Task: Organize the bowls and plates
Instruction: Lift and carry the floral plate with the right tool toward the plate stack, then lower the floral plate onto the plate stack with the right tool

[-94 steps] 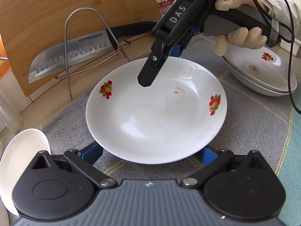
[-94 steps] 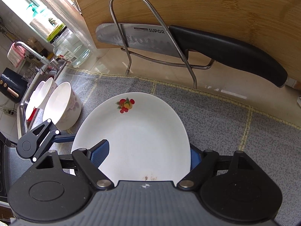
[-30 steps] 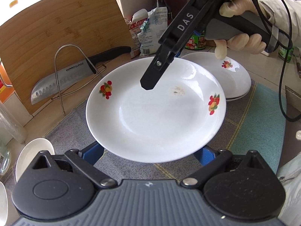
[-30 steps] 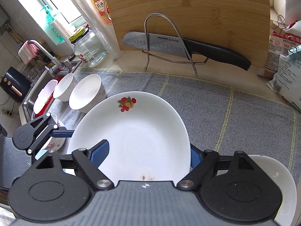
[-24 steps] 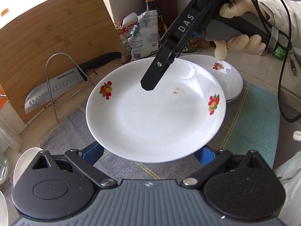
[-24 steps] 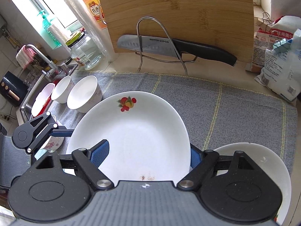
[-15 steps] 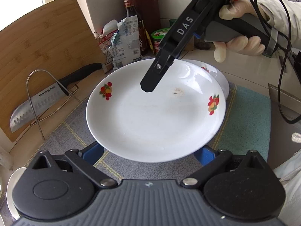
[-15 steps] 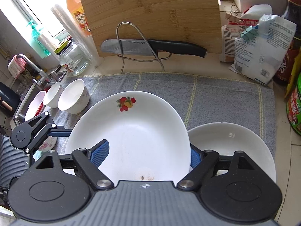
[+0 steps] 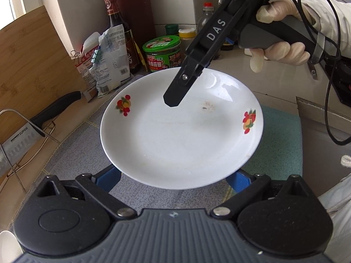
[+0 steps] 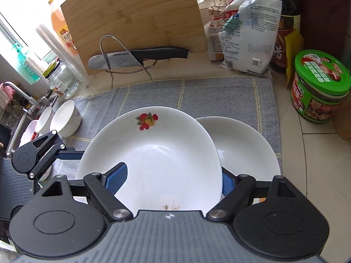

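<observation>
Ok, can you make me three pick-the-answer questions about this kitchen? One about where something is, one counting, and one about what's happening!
1. Where is the knife?
A) in front of the wooden cutting board
B) in a bowl
C) in the sink

2. How many fruit pictures show on the held plate?
A) one
B) two
C) five

3. What is the right gripper doing?
A) hanging open and empty
B) holding a jar
C) clamping the plate's rim

Answers: 1 A, it sits right before the board. 2 B, one on each side. 3 C, one finger lies inside the plate, one behind it.
</observation>
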Motion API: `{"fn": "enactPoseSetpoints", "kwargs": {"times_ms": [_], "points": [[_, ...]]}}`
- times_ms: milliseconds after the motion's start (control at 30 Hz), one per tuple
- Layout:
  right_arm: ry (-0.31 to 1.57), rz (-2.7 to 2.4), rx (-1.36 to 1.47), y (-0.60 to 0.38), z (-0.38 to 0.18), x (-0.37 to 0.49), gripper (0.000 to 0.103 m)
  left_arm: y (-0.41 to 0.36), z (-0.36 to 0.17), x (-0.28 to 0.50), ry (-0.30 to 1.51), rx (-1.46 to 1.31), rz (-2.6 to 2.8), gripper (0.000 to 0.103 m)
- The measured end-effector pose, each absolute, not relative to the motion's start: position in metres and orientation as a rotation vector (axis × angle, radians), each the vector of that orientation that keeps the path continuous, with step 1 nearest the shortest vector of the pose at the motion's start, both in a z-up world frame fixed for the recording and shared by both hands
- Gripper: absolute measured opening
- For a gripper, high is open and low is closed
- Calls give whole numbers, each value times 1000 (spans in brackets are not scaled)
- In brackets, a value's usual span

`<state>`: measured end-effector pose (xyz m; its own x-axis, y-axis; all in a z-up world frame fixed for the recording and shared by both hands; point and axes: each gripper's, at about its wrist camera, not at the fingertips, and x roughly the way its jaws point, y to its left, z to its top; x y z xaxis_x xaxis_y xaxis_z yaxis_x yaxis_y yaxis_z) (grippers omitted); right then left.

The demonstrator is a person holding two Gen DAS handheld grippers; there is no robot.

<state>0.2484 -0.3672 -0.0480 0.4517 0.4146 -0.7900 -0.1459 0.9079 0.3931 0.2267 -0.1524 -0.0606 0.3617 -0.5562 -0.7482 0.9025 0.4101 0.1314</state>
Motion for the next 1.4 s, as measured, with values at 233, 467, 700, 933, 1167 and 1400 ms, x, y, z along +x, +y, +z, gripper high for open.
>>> {"fn": "enactPoseSetpoints", "kwargs": {"times_ms": [233,467,700,933,1167,1400], "points": [[1057,320,307,-381,-54,244,89,-163,-63,221,688,602,-1045,100],[1065,310,312,-385,-59,244,89,-165,-65,220,699,607,-1057,100],[1071,296,315,-386,-61,244,89,-169,-65,221,702,609,-1067,100],[1077,285,309,-387,-63,245,89,-170,-66,220,708,605,-1072,100],[1085,278,300,-388,-65,244,89,-173,-68,219,719,599,-1076,100],[1101,264,288,-391,-69,244,89,-177,-70,220,730,585,-1088,100]]}}
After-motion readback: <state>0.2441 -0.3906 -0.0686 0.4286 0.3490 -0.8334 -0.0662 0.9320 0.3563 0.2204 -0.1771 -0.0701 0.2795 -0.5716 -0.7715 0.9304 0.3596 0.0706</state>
